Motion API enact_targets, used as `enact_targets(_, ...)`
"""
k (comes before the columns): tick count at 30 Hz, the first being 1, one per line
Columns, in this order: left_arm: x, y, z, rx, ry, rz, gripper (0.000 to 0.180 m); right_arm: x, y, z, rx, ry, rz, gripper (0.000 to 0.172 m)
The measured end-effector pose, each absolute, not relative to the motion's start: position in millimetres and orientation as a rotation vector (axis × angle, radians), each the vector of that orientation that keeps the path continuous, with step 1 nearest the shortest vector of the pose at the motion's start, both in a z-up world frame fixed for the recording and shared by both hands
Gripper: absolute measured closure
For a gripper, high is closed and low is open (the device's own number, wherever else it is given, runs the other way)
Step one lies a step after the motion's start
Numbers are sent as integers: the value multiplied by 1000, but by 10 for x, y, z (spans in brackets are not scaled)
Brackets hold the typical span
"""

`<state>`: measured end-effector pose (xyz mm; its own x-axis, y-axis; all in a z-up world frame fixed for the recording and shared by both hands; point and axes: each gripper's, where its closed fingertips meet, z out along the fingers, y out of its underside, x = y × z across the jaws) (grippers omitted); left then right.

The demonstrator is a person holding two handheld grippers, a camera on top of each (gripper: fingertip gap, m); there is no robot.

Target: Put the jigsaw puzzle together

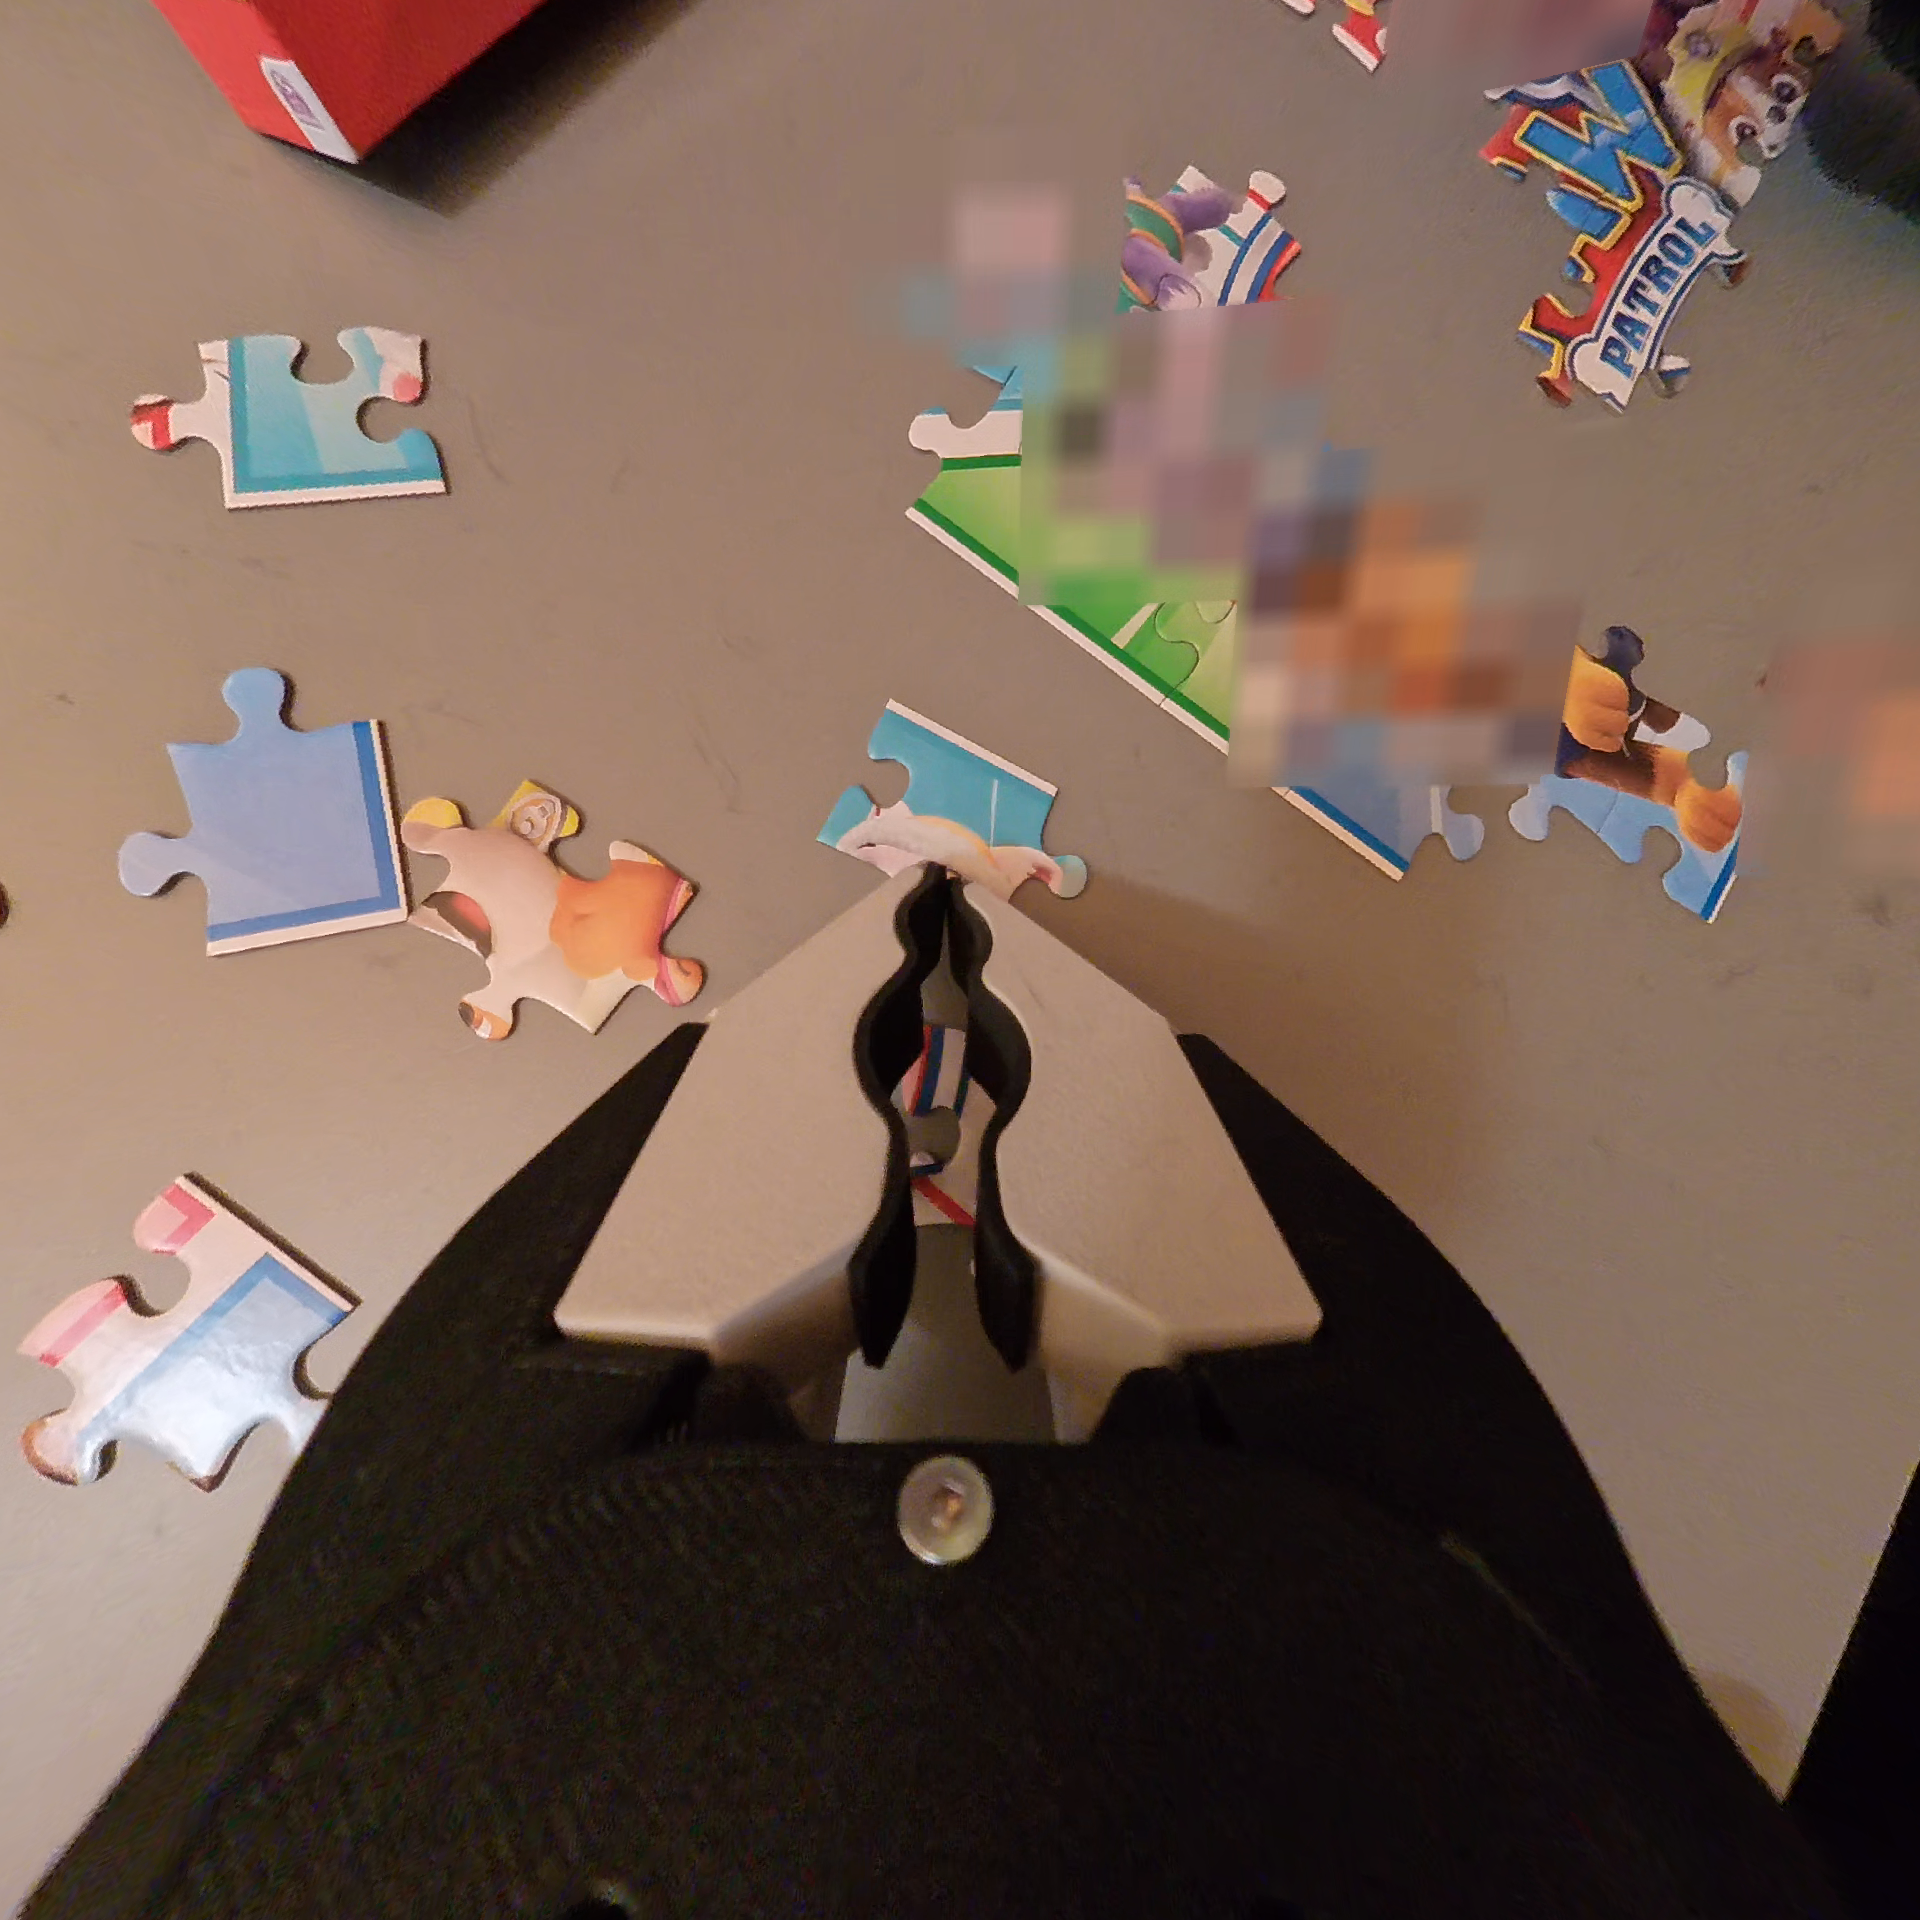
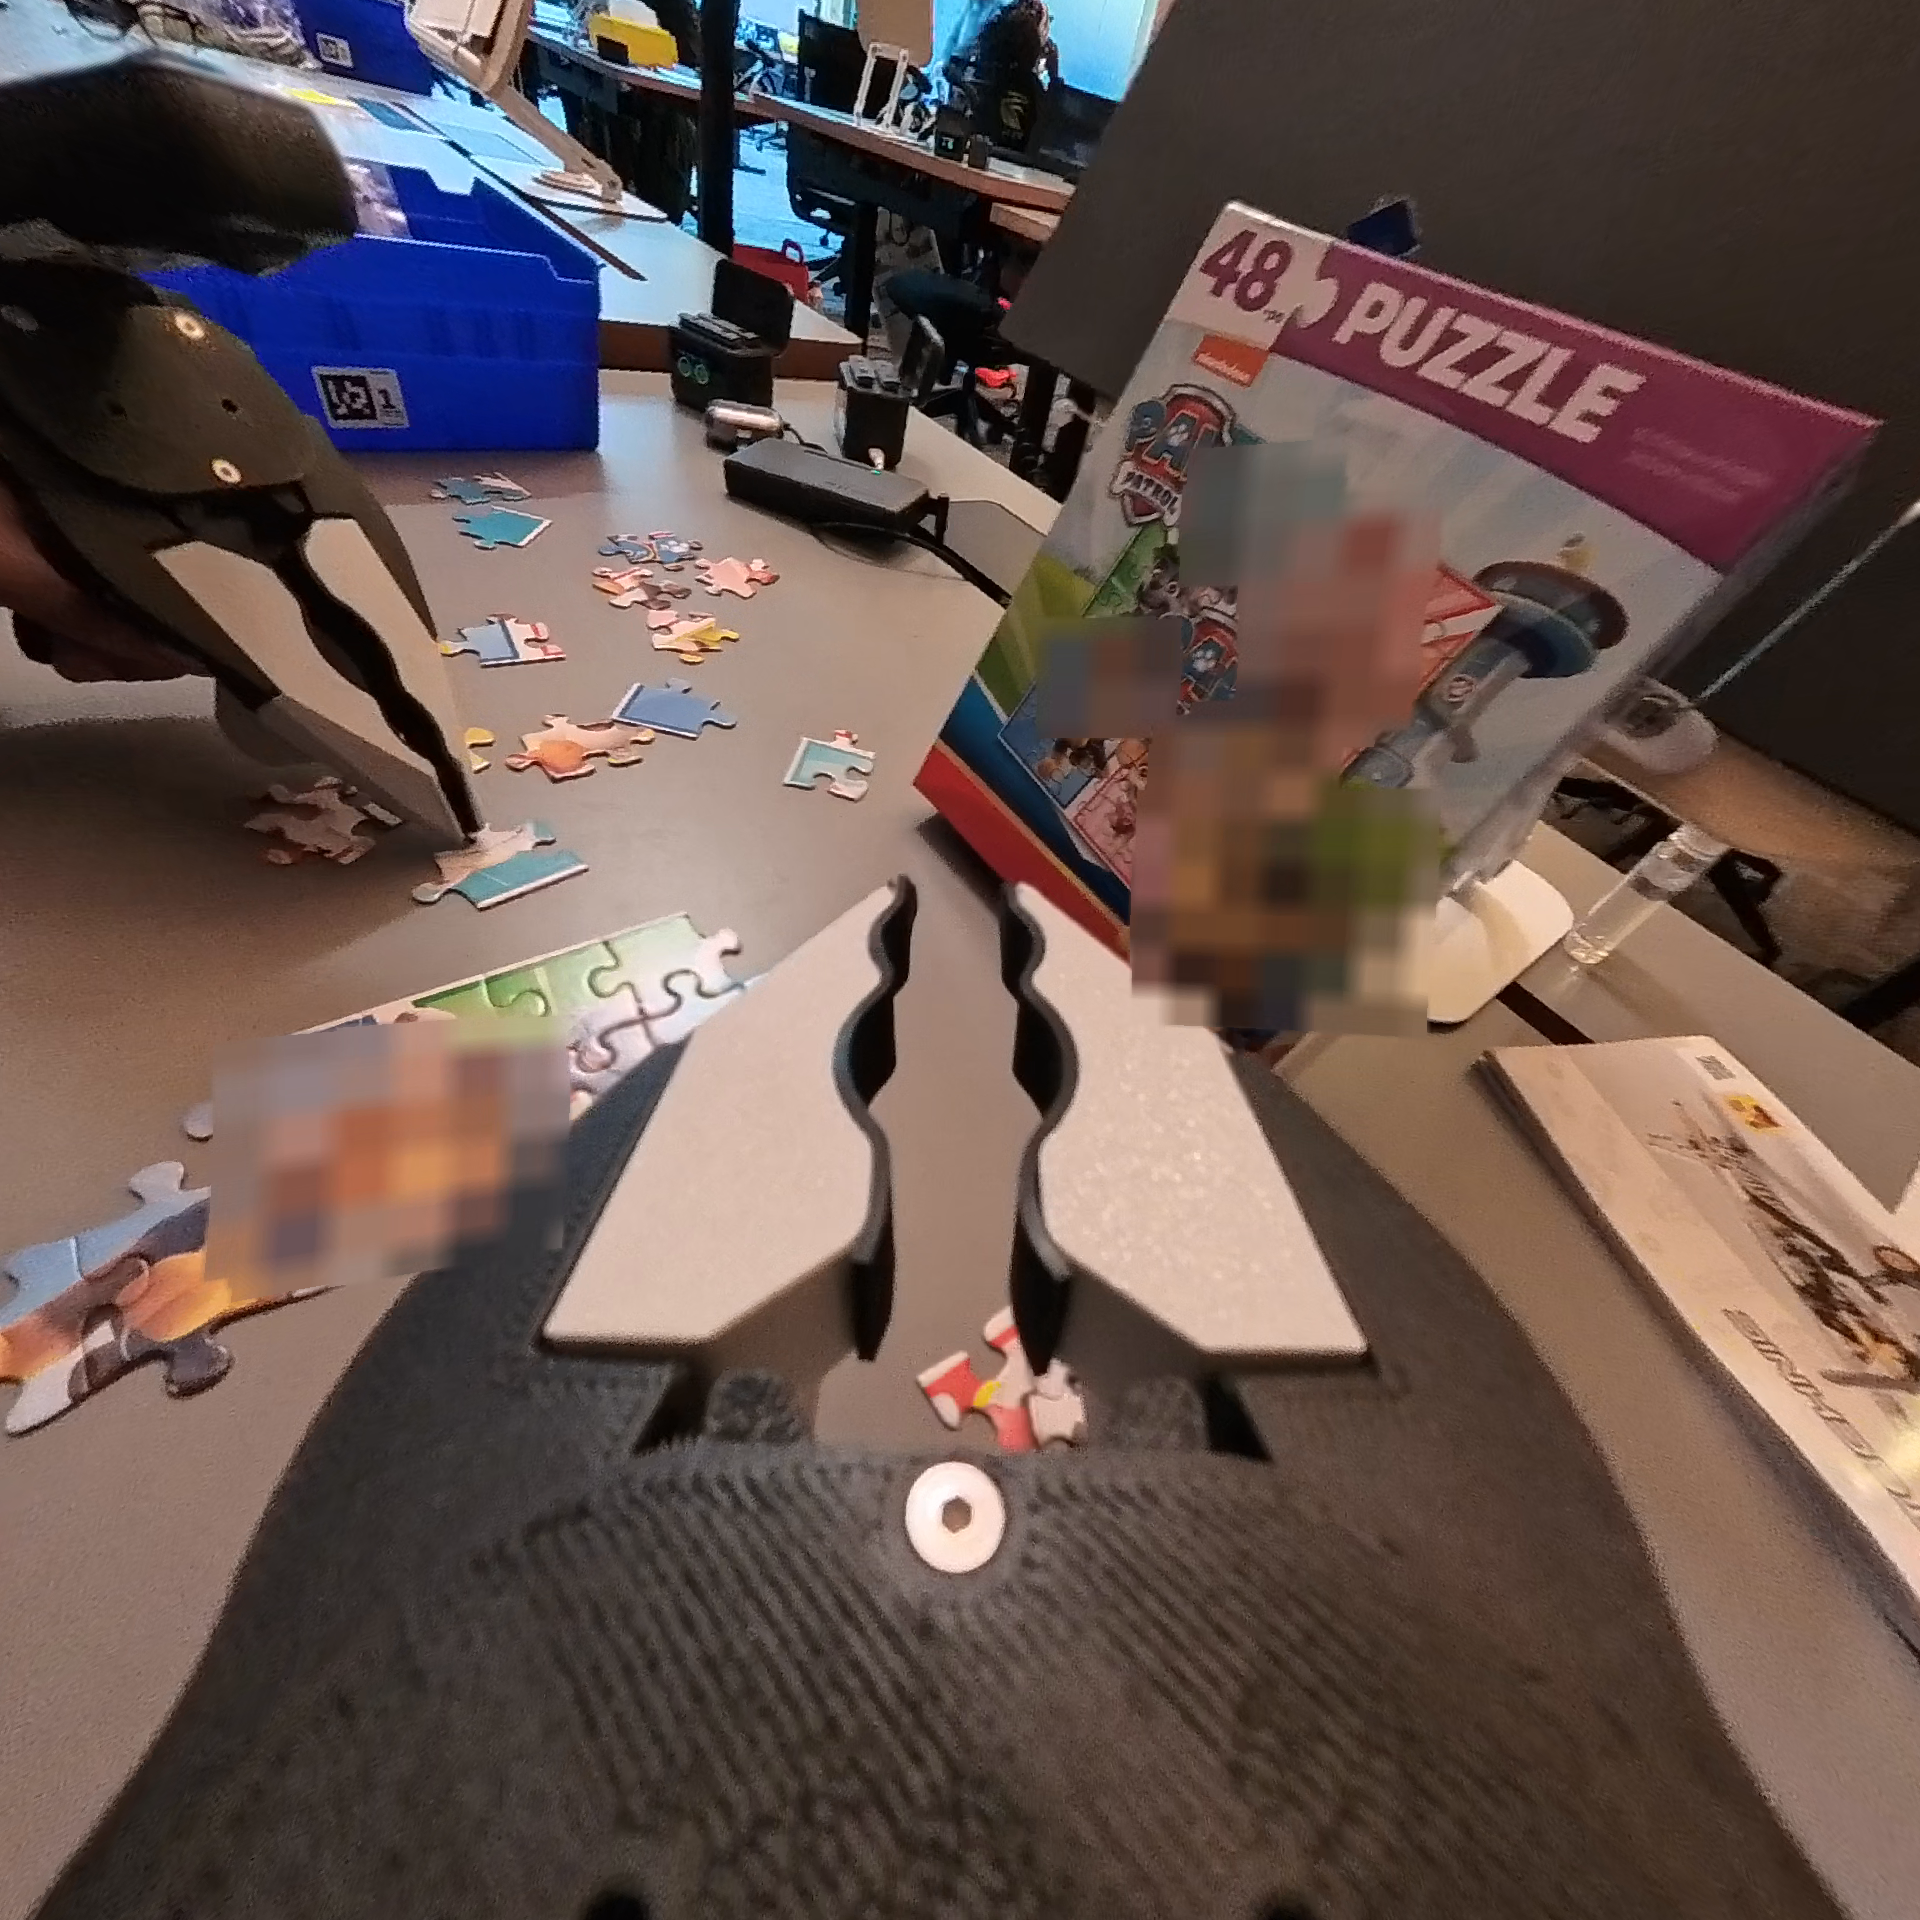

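My left gripper (image 1: 938, 881) is shut, and its tips touch the near edge of a teal and white puzzle piece (image 1: 951, 800) lying on the grey table (image 1: 644, 623). I cannot tell whether the edge is pinched. The right wrist view shows the same gripper (image 2: 468, 828) coming down onto that piece (image 2: 509, 868). Another striped piece (image 1: 935, 1081) shows under the left fingers. My right gripper (image 2: 961, 904) is open and empty above the table, with a red piece (image 2: 987, 1387) lying beneath it. A partly joined section of puzzle (image 1: 1122, 623) lies to the right of the left gripper.
Loose pieces lie left of the left gripper: a blue one (image 1: 281, 821), an orange and white one (image 1: 551, 914), a teal one (image 1: 312, 416). A puzzle box (image 2: 1455, 582) stands upright at the right. A blue bin (image 2: 447, 343) sits at the back, a booklet (image 2: 1714, 1247) at the far right. One gripper's finger ends stand about 20 cm off the other's.
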<state>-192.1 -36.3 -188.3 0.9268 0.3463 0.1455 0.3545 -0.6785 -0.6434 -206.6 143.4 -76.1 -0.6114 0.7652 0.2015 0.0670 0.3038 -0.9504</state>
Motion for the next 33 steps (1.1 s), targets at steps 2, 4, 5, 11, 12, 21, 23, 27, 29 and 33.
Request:
enact_targets(2, -1919, -369, -1878, -2370, -495, -18, 180, -2050, 1362, -804, -719, -1937, 1333, 157)
enact_targets(4, -1907, -363, -1858, -2362, -487, -25, 180, -2034, 1304, -828, -691, -1953, 1305, 156)
enact_targets(5, -1897, -354, -1836, -2352, -482, -32, 180, -2026, 1278, -832, -679, -1957, 1297, 156)
enact_targets(11, -1972, -269, -1717, -2264, -483, 20, 132, -1993, 1191, -845, -656, -1974, 1301, 156)
enact_targets(12, -1988, -261, -1740, -2270, -481, 38, 123, -1992, 1190, -843, -657, -1974, 1305, 156)
enact_targets(21, -1945, -257, -1938, -2385, -435, 80, 140, -1978, 1200, -791, -664, -1958, 1335, 156)
enact_targets(23, -1937, -256, -1938, -2389, -434, 74, 141, -1976, 1198, -792, -660, -1959, 1330, 156)
enact_targets(27, -1913, -259, -1934, -2394, -421, 61, 141, -1973, 1192, -786, -654, -1957, 1322, 156)
enact_targets(29, -1893, -251, -1926, -2391, -417, 43, 141, -1970, 1186, -784, -652, -1957, 1321, 156)
enact_targets(33, -1884, -233, -1838, -2353, -399, 42, 160, -1955, 1140, -794, -639, -1965, 1316, 156)
